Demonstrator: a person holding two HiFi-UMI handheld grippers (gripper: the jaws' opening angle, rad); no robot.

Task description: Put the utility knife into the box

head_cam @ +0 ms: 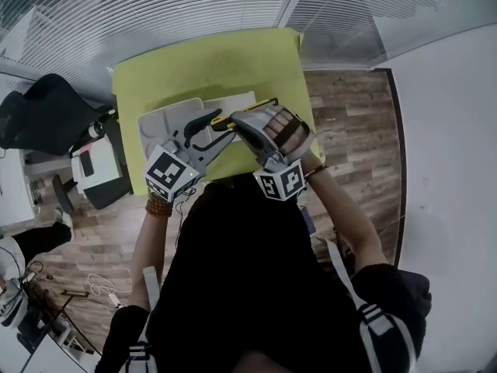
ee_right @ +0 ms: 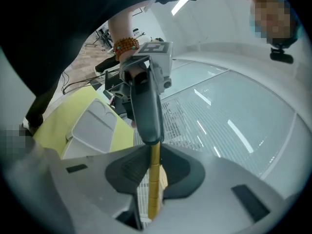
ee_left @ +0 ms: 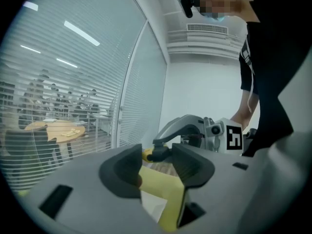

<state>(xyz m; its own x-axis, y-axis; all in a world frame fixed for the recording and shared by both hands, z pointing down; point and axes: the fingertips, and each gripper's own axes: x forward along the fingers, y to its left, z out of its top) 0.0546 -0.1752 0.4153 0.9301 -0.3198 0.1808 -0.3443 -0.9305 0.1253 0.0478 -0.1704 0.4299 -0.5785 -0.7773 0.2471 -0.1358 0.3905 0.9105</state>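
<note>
Your right gripper is clamped on the knife, edge-on, w/ only a thin strip of the yellow body between the pads. Knife's in the air, not in the box yet. It hangs just above the box's right half, by the near edge of the surface. Your left gripper is wide open & holds nothing. The knife's dark-tipped end sits right in front of its jaws, pads not on it.

Risks, as I judge them:
- Grip is narrow, so the knife could pivot or slip if you tilt or bump it.
- Grippers are nose to nose, so a clash could knock it loose.
- Let go w/ the right too high or off-centre & it may hit the rim & skid onto the surface.
- Can't tell if the blade's out, so treat it as exposed.
</note>
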